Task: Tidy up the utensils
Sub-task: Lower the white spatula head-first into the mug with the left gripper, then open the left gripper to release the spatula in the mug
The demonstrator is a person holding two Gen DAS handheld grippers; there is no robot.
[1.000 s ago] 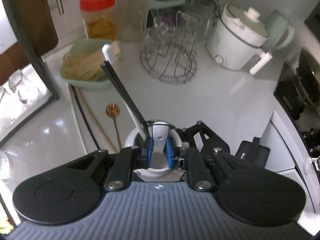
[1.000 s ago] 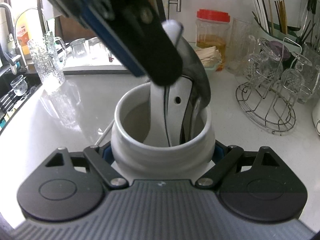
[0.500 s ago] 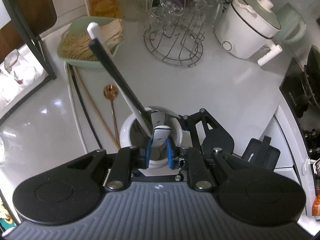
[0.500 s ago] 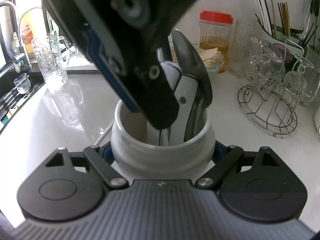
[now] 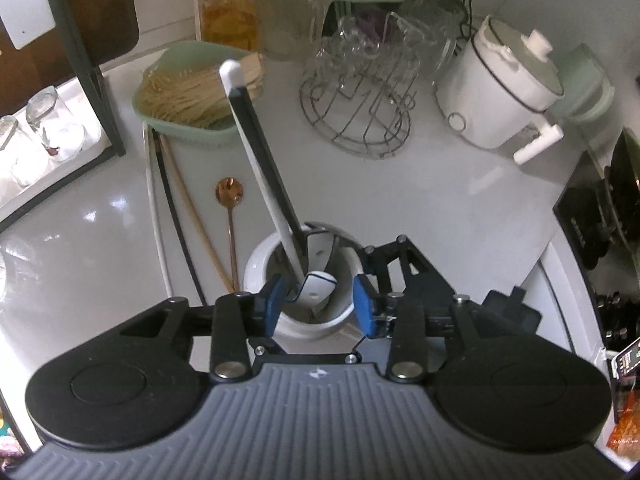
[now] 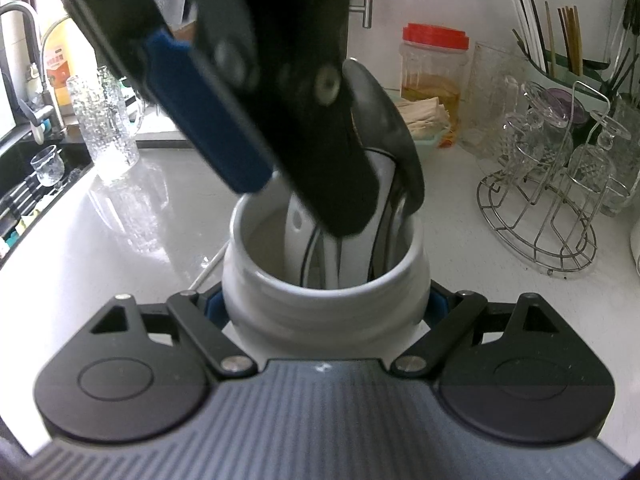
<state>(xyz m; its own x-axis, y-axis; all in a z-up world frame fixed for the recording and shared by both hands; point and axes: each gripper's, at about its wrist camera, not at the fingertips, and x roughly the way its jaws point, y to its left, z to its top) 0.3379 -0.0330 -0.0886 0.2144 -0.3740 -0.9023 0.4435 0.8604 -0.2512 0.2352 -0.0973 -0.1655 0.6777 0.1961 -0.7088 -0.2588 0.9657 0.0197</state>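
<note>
The white ceramic holder [image 5: 304, 322] stands on the pale countertop [image 5: 460, 216] and already carries a white-and-black handled utensil [image 5: 256, 148] leaning up and away, a white spoon [image 5: 318, 282] and a dark metal ladle bowl [image 6: 390, 120] at its far rim. The left gripper [image 5: 316, 306] hangs just above the holder's mouth; its jaws have just been opening, and the blue pads [image 5: 274, 304] stand clear on either side of the spoon's end, touching nothing. The right gripper [image 6: 326, 306] is clamped around the holder's body, jaws pressed against both sides. Only the left wrist view shows what lies on the counter beside the holder: a copper spoon [image 5: 229, 194], chopsticks [image 5: 188, 208] and a white stick, with a green bowl of sticks [image 5: 192, 96] beyond. Only the right wrist view shows the sink faucet [image 6: 24, 20] and a tall glass [image 6: 104, 120] to the left. Both show the wire glass rack [image 5: 356, 120] and the red-lidded jar [image 6: 434, 64].
</note>
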